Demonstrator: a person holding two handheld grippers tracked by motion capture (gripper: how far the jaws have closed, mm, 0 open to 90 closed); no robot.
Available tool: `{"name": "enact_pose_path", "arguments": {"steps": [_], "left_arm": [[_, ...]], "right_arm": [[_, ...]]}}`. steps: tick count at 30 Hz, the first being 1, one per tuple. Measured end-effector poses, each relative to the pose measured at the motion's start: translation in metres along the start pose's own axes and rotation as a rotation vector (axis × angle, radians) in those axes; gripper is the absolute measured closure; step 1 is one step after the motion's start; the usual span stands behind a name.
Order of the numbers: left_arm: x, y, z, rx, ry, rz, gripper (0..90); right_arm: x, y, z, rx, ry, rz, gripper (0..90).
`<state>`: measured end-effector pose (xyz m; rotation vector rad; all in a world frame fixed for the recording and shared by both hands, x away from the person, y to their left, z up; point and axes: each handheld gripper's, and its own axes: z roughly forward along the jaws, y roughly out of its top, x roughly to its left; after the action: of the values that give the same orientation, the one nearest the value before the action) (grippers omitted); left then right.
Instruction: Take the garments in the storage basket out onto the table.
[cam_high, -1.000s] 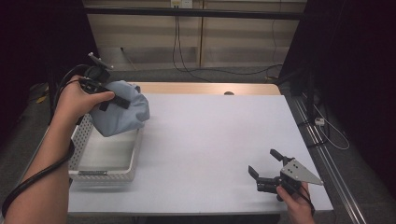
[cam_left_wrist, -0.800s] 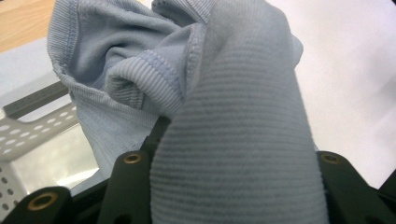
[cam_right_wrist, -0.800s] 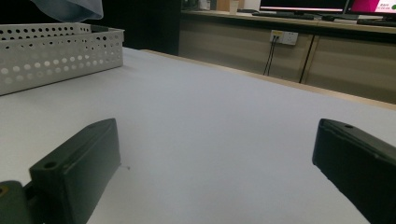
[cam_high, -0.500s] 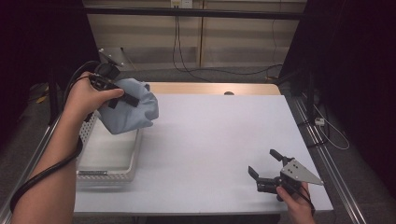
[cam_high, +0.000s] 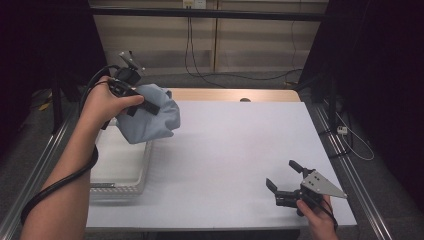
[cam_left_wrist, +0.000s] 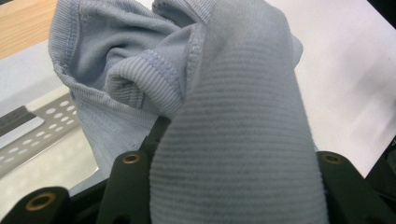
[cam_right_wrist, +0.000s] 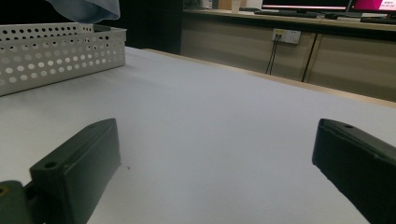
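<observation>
The step in hand appears to be lifting the blue-grey garment (cam_high: 150, 120) out of the white perforated basket (cam_high: 127, 170) and carrying it toward the open white table (cam_high: 235, 150). To do this well, the carry should go high enough for the hanging bulk of the cloth to pass over the basket's right rim, and the clamp should stay firm until the fabric rests flat on the table, since the hold takes in only a fold. The left gripper (cam_high: 142, 106), upper left of the high view, is clamped on that fold: in the left gripper view the ribbed fabric (cam_left_wrist: 233, 140) bulges between the two black jaws, which stand narrowly apart around it. The garment hangs bunched above the basket's far right corner. The right gripper (cam_high: 285, 185), lower right of the high view, rests low over the table with jaws spread wide, holding nothing
</observation>
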<state>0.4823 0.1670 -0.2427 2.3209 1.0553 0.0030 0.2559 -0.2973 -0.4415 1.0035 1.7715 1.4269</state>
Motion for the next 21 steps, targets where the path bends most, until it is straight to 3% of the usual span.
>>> {"name": "enact_pose_path", "arguments": {"steps": [21], "left_arm": [[-0.027, 0.017, 0.027, 0.009, -0.033, 0.070, 51.2]], "right_arm": [[0.000, 0.000, 0.000, 0.004, 0.009, 0.009, 0.5]]}}
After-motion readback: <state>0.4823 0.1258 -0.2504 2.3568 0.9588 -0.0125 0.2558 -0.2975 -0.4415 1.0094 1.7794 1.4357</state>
